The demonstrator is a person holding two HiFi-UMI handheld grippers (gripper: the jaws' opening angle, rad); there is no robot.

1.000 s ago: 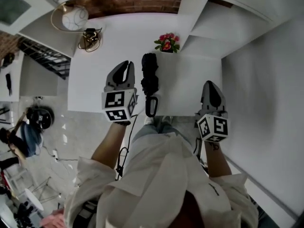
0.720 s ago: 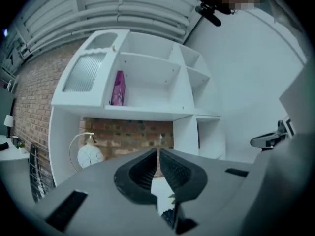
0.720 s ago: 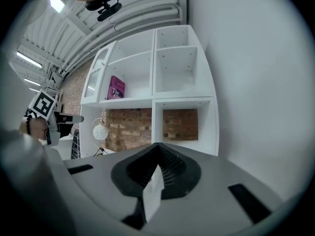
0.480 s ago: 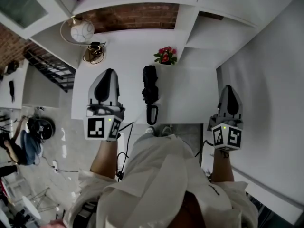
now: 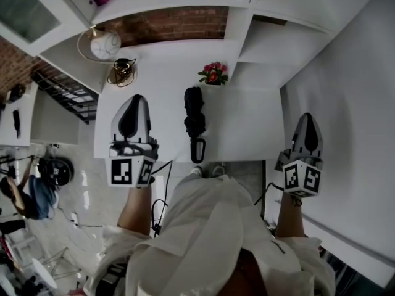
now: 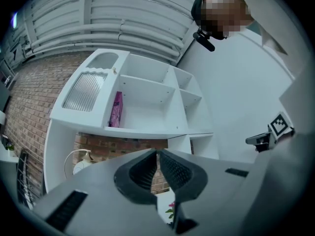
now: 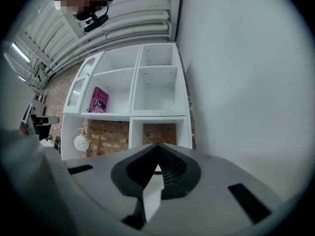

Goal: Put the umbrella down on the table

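The umbrella (image 5: 195, 119) is lying flat on the table (image 5: 247, 137). I am holding my left gripper (image 5: 137, 98) and right gripper (image 5: 307, 116) shut and empty either side of it, taking care not to nudge it.

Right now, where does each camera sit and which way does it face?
Head view: on the head, facing steeply down at table and umbrella; shows arms, left claw, right claw.
Left gripper view: on the left claw, facing the shelf; shows shut jaws, the head.
Right gripper view: on the right claw, facing the shelf; shows shut jaws, the head.
Shared: gripper views both see the book.
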